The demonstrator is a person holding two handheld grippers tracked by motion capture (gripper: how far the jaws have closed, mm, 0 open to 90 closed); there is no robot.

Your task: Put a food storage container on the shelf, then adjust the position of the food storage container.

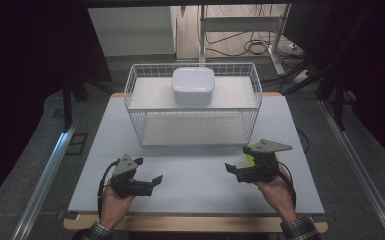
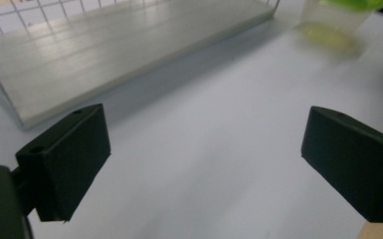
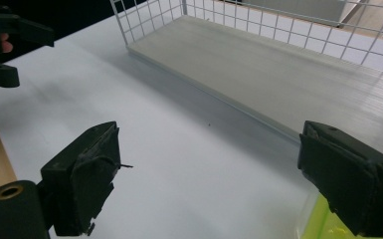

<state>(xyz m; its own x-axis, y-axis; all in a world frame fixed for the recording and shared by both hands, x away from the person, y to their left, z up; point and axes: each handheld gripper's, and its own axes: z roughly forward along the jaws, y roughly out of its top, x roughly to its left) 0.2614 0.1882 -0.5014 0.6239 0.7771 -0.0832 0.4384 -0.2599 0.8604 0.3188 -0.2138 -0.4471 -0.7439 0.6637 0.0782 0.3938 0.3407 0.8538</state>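
Note:
A small clear container with a yellow-green lid (image 1: 250,160) stands on the white table (image 1: 195,192), right beside my right gripper (image 1: 238,158). In the right gripper view it (image 3: 323,221) sits low at the right, by the outer side of one jaw and not between the two. My right gripper (image 3: 209,179) is open and holds nothing. Further left, my left gripper (image 1: 149,170) is also open and empty. In the left gripper view (image 2: 204,159) the container (image 2: 335,22) lies ahead, blurred.
A white wire rack (image 1: 130,95) with two shelf boards stands at the middle back of the table. A white lidded box (image 1: 193,86) rests on its upper shelf. The lower shelf (image 3: 278,74) is bare. The left gripper (image 3: 5,45) appears across the table.

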